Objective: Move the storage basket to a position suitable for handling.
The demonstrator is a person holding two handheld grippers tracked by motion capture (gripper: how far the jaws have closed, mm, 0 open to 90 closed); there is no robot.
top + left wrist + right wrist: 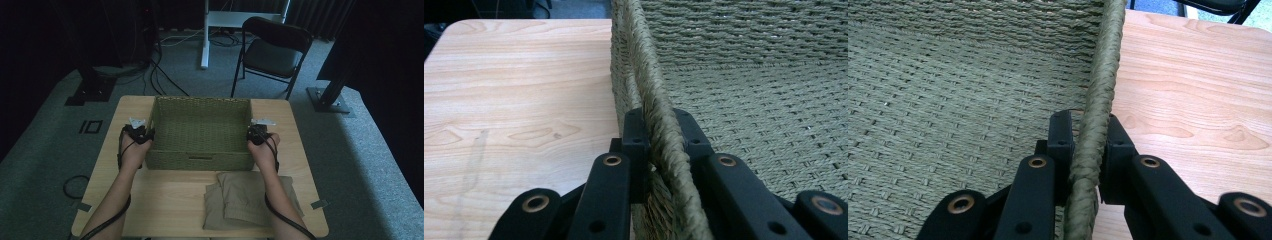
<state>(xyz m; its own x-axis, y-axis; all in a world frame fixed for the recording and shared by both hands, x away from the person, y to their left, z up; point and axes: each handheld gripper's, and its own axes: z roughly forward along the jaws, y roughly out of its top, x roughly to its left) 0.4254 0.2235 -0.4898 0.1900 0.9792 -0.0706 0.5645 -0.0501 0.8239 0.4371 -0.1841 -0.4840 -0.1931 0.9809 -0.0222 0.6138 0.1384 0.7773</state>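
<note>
On the left wall of the basket, left gripper clamped hard, one jaw outside, one inside, rim rope pinched between. Same story opposite: right gripper bitten down on the right wall's rim, pads pressed against the cord. From the high view, left gripper and right gripper sat about level with each other, roughly mid-way along the two side walls. Basket itself parked on the far half of the wooden table, empty as far as could be told, front wall facing the person. Folded beige cloth lay just in front of it, toward the near right, partly under the right forearm.

Looked like a two-handed lift or shift of the basket about to happen. To do it well, probably: kept both grips equally tight, raised both sides together so nothing tilted, moved slow since woven walls flex and could slip out of a pinch. Also worth minding that cloth if dragged back toward the near edge.
</note>
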